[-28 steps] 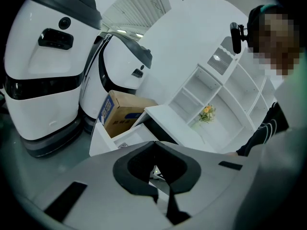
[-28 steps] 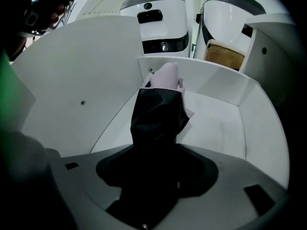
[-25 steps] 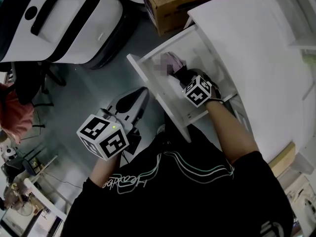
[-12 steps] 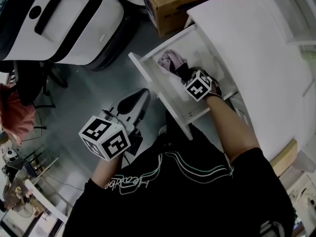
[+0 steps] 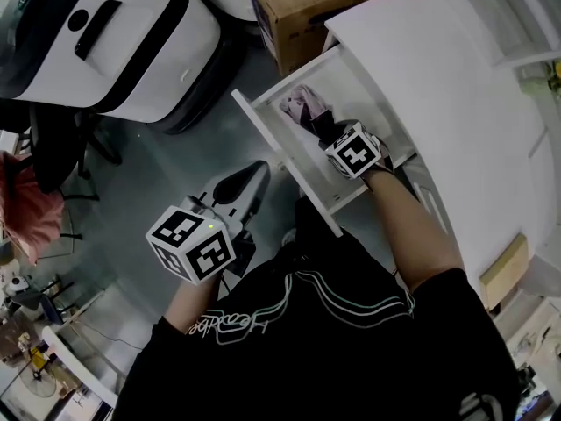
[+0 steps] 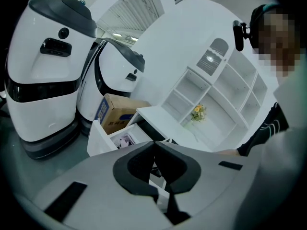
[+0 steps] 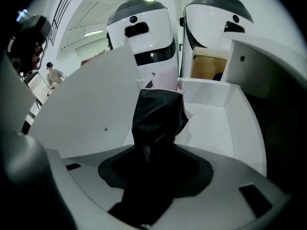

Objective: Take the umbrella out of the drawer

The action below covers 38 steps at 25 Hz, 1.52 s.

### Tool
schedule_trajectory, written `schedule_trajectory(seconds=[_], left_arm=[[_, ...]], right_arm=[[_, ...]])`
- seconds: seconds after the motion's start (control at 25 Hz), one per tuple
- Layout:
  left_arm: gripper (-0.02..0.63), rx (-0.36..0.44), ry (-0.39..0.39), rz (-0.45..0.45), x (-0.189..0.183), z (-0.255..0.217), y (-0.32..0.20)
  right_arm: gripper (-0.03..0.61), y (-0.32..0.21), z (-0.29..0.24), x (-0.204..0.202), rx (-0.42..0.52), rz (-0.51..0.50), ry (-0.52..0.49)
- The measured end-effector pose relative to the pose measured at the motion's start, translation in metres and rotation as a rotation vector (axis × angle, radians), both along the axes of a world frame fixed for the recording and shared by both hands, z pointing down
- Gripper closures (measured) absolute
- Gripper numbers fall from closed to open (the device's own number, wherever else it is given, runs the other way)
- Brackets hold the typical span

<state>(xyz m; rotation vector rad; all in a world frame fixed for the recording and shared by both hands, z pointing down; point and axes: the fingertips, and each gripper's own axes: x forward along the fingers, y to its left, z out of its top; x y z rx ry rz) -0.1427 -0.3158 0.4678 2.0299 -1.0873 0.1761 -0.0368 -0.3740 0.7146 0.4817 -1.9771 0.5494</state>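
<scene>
A folded black umbrella (image 7: 156, 119) with a pale pink end (image 5: 301, 105) lies along the open white drawer (image 5: 282, 158). My right gripper (image 5: 327, 133) reaches steeply down into the drawer. Its jaws are closing, and the umbrella's black body runs between them and fills the gap (image 7: 156, 150). The umbrella's near end is hidden under the gripper. My left gripper (image 5: 258, 170) hangs outside the drawer over the grey floor, jaws shut and tips touching (image 6: 154, 143), holding nothing.
The drawer juts from a white cabinet (image 5: 438, 103). A cardboard box (image 5: 316, 7) stands behind the drawer, and two large white-and-black machines (image 5: 105, 33) stand on the floor to the left. White shelving (image 6: 216, 95) rises behind the cabinet.
My right gripper has risen a little in the drawer with the umbrella between its jaws. The left gripper has drifted slightly up and toward the drawer.
</scene>
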Motion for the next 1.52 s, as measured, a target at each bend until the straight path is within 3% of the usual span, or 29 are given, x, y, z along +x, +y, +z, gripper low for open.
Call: schedule_trajectory(seconds=[0.56,1.04,1.32,1.52], left_arm=[[0.594,0.115,0.024,0.125,0.018,-0.061,0.080],[0.594,0.253,0.013,0.229,0.038,-0.126,0.144],[0.594,0.305,-0.004,0.261,0.046,-0.151,0.179],[0.594,0.322,-0.009,0.279,0.053,-0.153,0.192]], right_arm=[[0.367,0.070,-0.157,0.017,0.206,0.196,-0.177],[0.367,0.170,-0.310,0.035,0.402,0.341,-0.452],[0.367,0.227,-0.361,0.055,0.501,0.385,-0.522],[0.367,0.247,-0.366,0.064,0.547,0.407,-0.551]])
